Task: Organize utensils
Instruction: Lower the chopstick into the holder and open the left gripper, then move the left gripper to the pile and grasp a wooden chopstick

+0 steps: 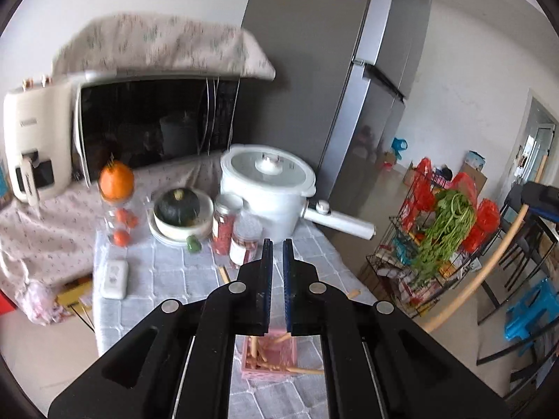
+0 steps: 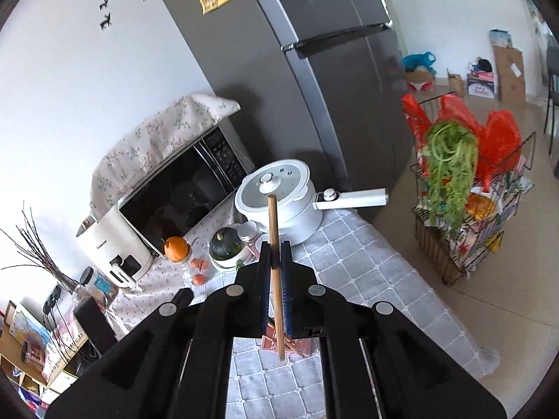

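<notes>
Right wrist view: a long brown wooden chopstick (image 2: 273, 265) is clamped upright by the right tool (image 2: 276, 249); lettering on the cream air fryer (image 2: 115, 244) is unreadable. Nothing is held by the closed left tool (image 1: 278, 248) above the pink slotted basket (image 1: 270, 356).

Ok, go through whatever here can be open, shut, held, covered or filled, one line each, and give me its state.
Left gripper: shut, nothing between its blue pads.
Right gripper: shut on wooden chopstick, which stands nearly upright.
Pink slotted plastic basket: holds several wooden chopsticks, one poking over its rim.
White electric pot: lid on.
Dark-fronted microwave: door shut, floral cloth on top.
Grey fridge: doors shut.
</notes>
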Demonstrator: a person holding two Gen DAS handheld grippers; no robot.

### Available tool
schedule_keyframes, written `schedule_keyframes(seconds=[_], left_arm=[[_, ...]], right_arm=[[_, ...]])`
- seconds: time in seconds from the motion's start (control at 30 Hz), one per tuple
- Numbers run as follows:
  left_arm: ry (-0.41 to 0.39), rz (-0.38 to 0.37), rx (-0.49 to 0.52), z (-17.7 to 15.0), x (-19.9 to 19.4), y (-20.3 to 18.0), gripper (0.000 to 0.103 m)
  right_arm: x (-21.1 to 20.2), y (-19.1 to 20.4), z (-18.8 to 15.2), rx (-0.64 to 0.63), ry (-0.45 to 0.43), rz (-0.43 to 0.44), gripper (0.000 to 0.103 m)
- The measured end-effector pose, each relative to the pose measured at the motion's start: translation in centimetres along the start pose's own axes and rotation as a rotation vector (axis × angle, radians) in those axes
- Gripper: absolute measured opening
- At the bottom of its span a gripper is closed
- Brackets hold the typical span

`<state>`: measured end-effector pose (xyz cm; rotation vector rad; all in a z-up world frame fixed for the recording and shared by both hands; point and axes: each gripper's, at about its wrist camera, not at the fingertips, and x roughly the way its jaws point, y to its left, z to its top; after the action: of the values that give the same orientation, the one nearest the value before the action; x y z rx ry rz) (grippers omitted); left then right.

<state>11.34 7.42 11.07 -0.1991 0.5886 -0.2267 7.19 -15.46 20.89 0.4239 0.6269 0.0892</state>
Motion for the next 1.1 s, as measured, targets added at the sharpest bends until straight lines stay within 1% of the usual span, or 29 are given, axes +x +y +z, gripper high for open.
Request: schedule_keyframes(seconds=[0.03, 0.13, 0.2, 0.27, 0.33, 0.47, 0.57, 0.63, 0.7, 0.77, 0.83, 0.93, 1.0, 1.1], left_arm=[[0.005, -0.012, -0.017, -0.1, 0.0, 0.5, 0.006], [-0.055, 0.017, -0.035, 0.3, -2.0, 1.4, 0.008], [-0.091, 0.007, -0.043, 0.7, -3.6, 1.7, 0.012], [-0.129, -0.001, -0.053, 0.9, -5.3, 2.1, 0.02], [-0.148, -0.004, -0.06, 0.8, -6.4, 2.5, 0.022], [-0.137, 0.0, -0.063, -0.1, -6.5, 3.2, 0.022], [-0.105, 0.006, -0.088, -1.0, -5.6, 4.2, 0.025], [-0.078, 0.012, -0.105, -1.3, -4.9, 4.8, 0.026], [-0.069, 0.015, -0.103, -1.4, -4.8, 5.0, 0.03], [-0.07, 0.021, -0.095, -1.6, -4.8, 4.9, 0.036], [-0.056, 0.015, -0.078, -1.9, -4.7, 4.5, 0.037], [-0.04, 0.013, -0.056, -2.4, -4.4, 3.7, 0.042], [-0.031, 0.015, -0.037, -2.9, -4.2, 3.0, 0.044], [-0.026, 0.023, -0.014, -3.5, -4.1, 2.0, 0.052]], right_arm=[[0.5, 0.1, 0.0, -0.001, 0.01, 0.0, 0.006], [1.8, 0.7, 0.0, -0.015, 0.025, -0.007, 0.006], [2.5, 1.2, 0.1, -0.022, 0.032, -0.01, 0.006], [3.5, 1.8, 0.2, -0.03, 0.045, -0.016, 0.006], [4.5, 2.3, 0.2, -0.028, 0.054, -0.025, 0.006], [6.5, 3.1, -0.6, -0.037, 0.074, -0.041, 0.006], [9.0, 3.5, -2.3, -0.046, 0.111, -0.053, 0.006], [10.9, 3.6, -3.6, -0.055, 0.158, -0.058, 0.012], [12.1, 3.4, -4.8, -0.048, 0.193, -0.063, 0.034], [12.0, 3.2, -5.5, -0.04, 0.178, -0.066, 0.042], [11.7, 3.1, -5.8, -0.043, 0.167, -0.073, 0.046], [10.9, 2.4, -6.0, -0.043, 0.158, -0.099, 0.052], [10.0, 1.8, -6.2, -0.046, 0.135, -0.125, 0.061], [8.8, 0.8, -6.6, -0.068, 0.104, -0.17, 0.062]])
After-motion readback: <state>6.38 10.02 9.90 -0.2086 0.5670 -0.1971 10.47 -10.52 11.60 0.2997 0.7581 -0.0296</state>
